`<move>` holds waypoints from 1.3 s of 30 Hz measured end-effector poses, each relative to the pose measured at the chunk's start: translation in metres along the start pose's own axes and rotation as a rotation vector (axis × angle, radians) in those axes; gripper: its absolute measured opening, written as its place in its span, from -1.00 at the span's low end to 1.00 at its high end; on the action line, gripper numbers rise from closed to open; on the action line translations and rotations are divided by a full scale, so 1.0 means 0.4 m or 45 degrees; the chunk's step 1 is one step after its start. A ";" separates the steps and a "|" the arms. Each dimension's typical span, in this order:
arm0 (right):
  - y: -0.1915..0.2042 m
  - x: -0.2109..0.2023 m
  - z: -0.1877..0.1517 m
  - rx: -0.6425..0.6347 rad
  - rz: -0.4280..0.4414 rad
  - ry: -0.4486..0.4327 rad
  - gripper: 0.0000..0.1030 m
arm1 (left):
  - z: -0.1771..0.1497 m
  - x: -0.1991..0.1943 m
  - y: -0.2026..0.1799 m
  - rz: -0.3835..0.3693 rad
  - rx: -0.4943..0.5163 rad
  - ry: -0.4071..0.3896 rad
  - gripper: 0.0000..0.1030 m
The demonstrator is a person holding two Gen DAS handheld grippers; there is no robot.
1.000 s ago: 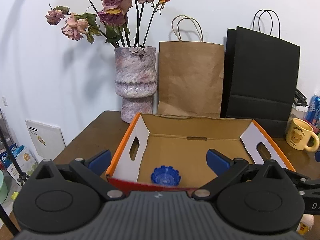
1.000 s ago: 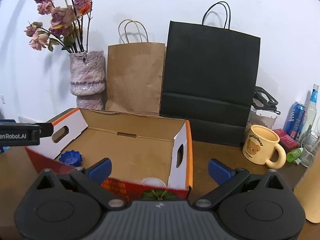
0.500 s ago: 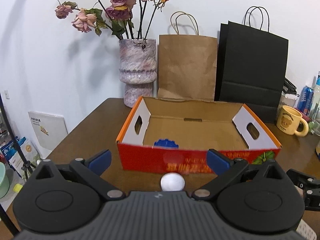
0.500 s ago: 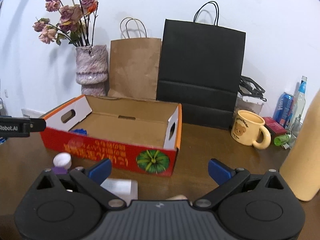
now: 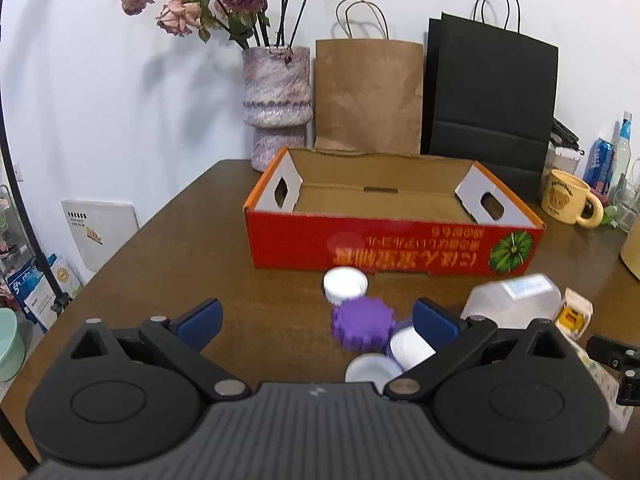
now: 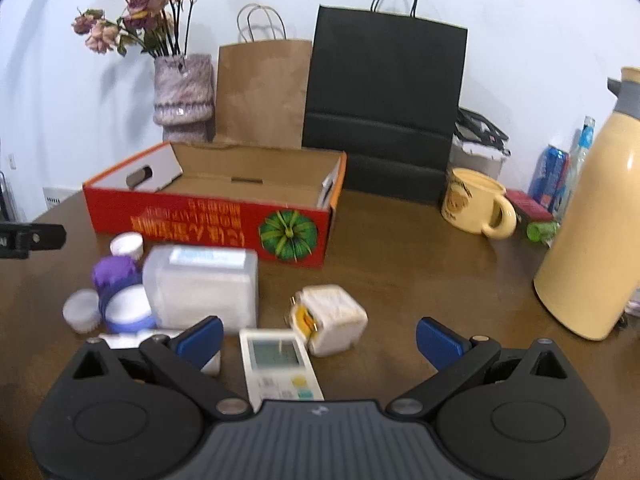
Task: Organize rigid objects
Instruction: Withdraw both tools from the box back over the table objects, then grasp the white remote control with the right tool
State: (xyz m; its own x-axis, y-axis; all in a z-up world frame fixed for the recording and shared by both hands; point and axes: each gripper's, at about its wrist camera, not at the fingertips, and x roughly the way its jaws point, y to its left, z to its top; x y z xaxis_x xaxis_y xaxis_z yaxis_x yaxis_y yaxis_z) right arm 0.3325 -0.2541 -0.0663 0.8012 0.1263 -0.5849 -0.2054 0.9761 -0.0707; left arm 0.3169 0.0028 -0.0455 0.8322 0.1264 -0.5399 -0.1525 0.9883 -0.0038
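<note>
Purple lid (image 5: 363,327) sits low at centre of the left view, between the spread jaws of my left tool (image 5: 316,316). I should lower straight and close slowly, avoiding the white caps. My right tool (image 6: 318,334) gapes empty over the remote (image 6: 280,364).

The table (image 6: 400,264) is dark brown wood with a smooth, slightly shiny finish. The box (image 5: 392,240) is matt cardboard, printed red outside and raw brown inside. The purple cap (image 5: 362,326) is ridged matt plastic. The clear container (image 6: 200,284) is translucent plastic. The mug (image 6: 474,202) and flask (image 6: 592,220) look glossy. Both far bags (image 6: 384,96) are matt paper. The vase (image 5: 277,88) has a rough, mottled surface.
</note>
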 end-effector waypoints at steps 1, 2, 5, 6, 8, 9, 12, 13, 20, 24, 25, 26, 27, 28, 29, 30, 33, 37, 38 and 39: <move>-0.002 0.000 -0.008 -0.003 -0.003 0.009 1.00 | -0.008 -0.003 0.000 -0.002 0.001 0.007 1.00; -0.005 0.001 -0.019 -0.007 -0.008 0.022 1.00 | -0.015 -0.005 -0.001 -0.001 0.003 0.014 1.00; -0.015 0.003 -0.053 -0.015 -0.014 0.065 1.00 | -0.039 -0.011 -0.001 -0.001 0.007 0.037 1.00; -0.018 0.005 -0.064 -0.018 -0.014 0.080 1.00 | -0.045 -0.013 -0.001 0.001 0.009 0.044 1.00; -0.025 0.010 -0.082 -0.017 -0.007 0.107 1.00 | -0.058 -0.018 -0.001 0.002 0.011 0.056 1.00; -0.028 0.013 -0.089 -0.010 0.004 0.117 1.00 | -0.062 -0.020 -0.002 0.004 0.013 0.060 1.00; -0.033 0.021 -0.100 0.009 0.038 0.132 0.98 | -0.075 -0.026 -0.002 0.008 0.013 0.072 1.00; -0.032 0.025 -0.101 0.014 0.048 0.133 0.95 | -0.079 -0.028 -0.004 0.011 0.015 0.077 1.00; -0.037 0.040 -0.108 0.074 0.128 0.132 0.47 | -0.098 -0.037 -0.006 0.019 0.022 0.088 1.00; -0.035 0.029 -0.107 0.087 0.210 0.096 -0.10 | -0.102 -0.036 -0.011 0.019 0.027 0.090 1.00; -0.034 0.029 -0.107 0.093 0.214 0.091 -0.11 | -0.103 -0.036 -0.013 0.019 0.028 0.091 1.00; -0.031 0.027 -0.109 0.092 0.211 0.081 -0.13 | -0.103 -0.035 -0.014 0.020 0.030 0.093 1.00; -0.026 0.025 -0.111 0.084 0.202 0.072 -0.13 | -0.104 -0.034 -0.015 0.020 0.033 0.095 1.00; -0.021 0.024 -0.113 0.074 0.193 0.064 -0.13 | -0.105 -0.034 -0.015 0.020 0.034 0.096 1.00; -0.016 0.022 -0.115 0.061 0.183 0.057 -0.13 | -0.106 -0.033 -0.015 0.020 0.034 0.097 1.00; -0.012 0.020 -0.116 0.054 0.178 0.052 -0.13 | -0.107 -0.033 -0.014 0.020 0.033 0.099 1.00; -0.003 0.016 -0.120 0.042 0.160 0.035 -0.14 | -0.107 -0.033 -0.014 0.020 0.033 0.098 1.00; 0.007 -0.005 -0.122 0.015 0.123 -0.031 -0.17 | -0.108 -0.036 -0.020 0.018 0.035 0.095 1.00; 0.008 -0.010 -0.122 0.008 0.115 -0.048 -0.17 | -0.108 -0.037 -0.023 0.017 0.037 0.095 1.00; 0.011 -0.014 -0.122 -0.003 0.107 -0.061 -0.17 | -0.107 -0.037 -0.027 0.017 0.038 0.095 1.00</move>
State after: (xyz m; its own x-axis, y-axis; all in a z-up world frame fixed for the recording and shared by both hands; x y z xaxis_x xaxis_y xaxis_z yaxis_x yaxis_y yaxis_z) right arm 0.2997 -0.2591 -0.1029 0.8071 0.2159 -0.5495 -0.2740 0.9614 -0.0248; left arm 0.2832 -0.0133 -0.0736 0.7879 0.1343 -0.6010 -0.1467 0.9888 0.0286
